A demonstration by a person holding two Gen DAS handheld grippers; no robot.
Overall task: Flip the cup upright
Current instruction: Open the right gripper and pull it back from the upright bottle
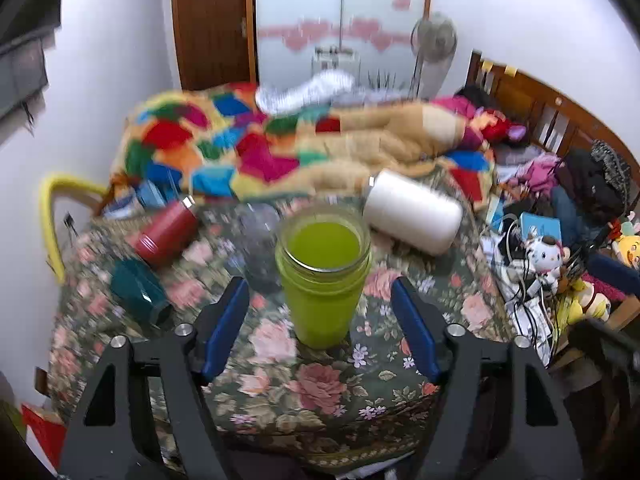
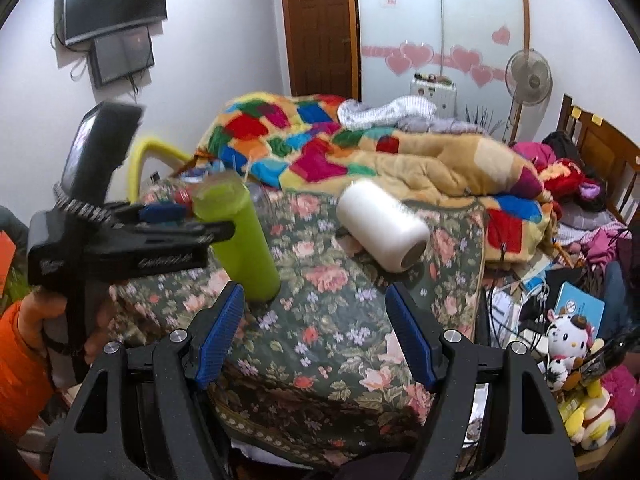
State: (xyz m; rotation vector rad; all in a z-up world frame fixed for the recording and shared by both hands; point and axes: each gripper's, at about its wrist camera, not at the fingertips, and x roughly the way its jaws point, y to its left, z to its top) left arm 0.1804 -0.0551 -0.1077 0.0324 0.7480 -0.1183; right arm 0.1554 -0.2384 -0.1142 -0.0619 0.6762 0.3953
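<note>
Green cup upright; both tools released.

I read my left tool (image 1: 320, 332) as spread wide, its blue pads either side of the green cup (image 1: 323, 276) and apart from it. My right tool (image 2: 316, 336) is likewise released, grasping nothing. The green cup stands upright, mouth up, on the floral tabletop (image 1: 320, 392). Beyond the cup, a white cup (image 1: 412, 212) lies on its side; left of the cup, a red cup (image 1: 166, 236) and a teal cup (image 1: 138, 288) lie tipped over.

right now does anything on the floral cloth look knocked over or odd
The green cup stands upright, but the white cup, red cup and teal cup lie on their sides. No spill visible.
</note>
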